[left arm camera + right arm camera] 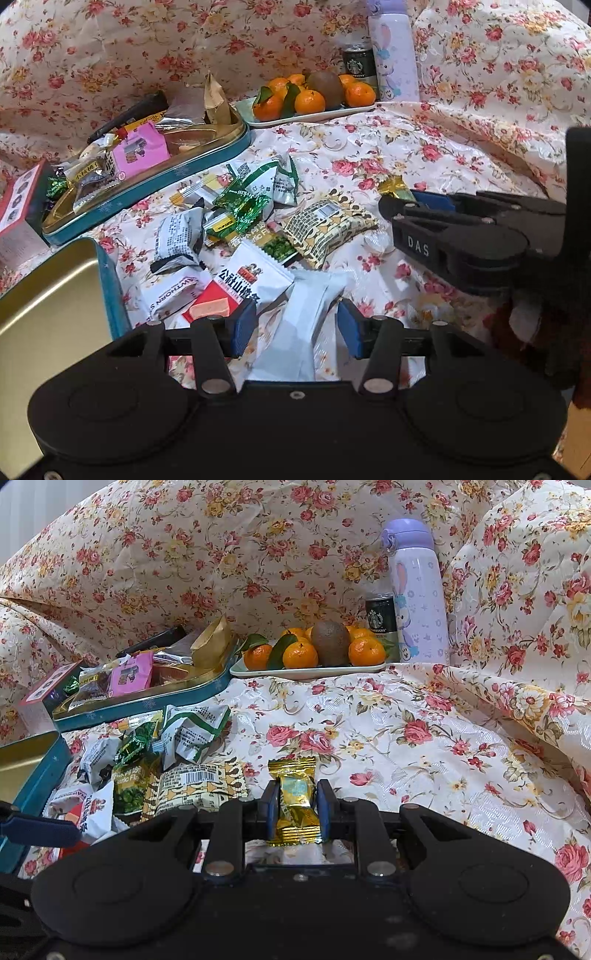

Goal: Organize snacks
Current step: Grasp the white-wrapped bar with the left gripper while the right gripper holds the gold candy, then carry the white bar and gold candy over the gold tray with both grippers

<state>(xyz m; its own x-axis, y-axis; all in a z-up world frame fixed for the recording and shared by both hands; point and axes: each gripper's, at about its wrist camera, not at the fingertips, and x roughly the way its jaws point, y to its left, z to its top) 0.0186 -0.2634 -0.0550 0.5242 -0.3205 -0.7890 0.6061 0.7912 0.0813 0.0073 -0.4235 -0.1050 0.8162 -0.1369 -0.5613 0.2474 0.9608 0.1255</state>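
A pile of wrapped snacks (236, 225) lies on the floral cloth, also in the right wrist view (177, 760). My left gripper (295, 328) is open, its blue pads on either side of a pale white packet (306, 317) without touching it. My right gripper (297, 808) is shut on a gold-wrapped candy (295, 794); it shows in the left wrist view (406, 199) at the right with the gold wrapper (393, 184) at its tip. A teal tin lid (155, 177) at the back left holds several snacks. An empty teal tin (55, 295) with a gold inside stands at the near left.
A tray of tangerines and a kiwi (314, 650) stands at the back. Behind it are a Starbucks can (380, 616) and a purple bottle (417, 590). A small box (18, 206) stands at the far left. Floral cloth rises behind and on the right.
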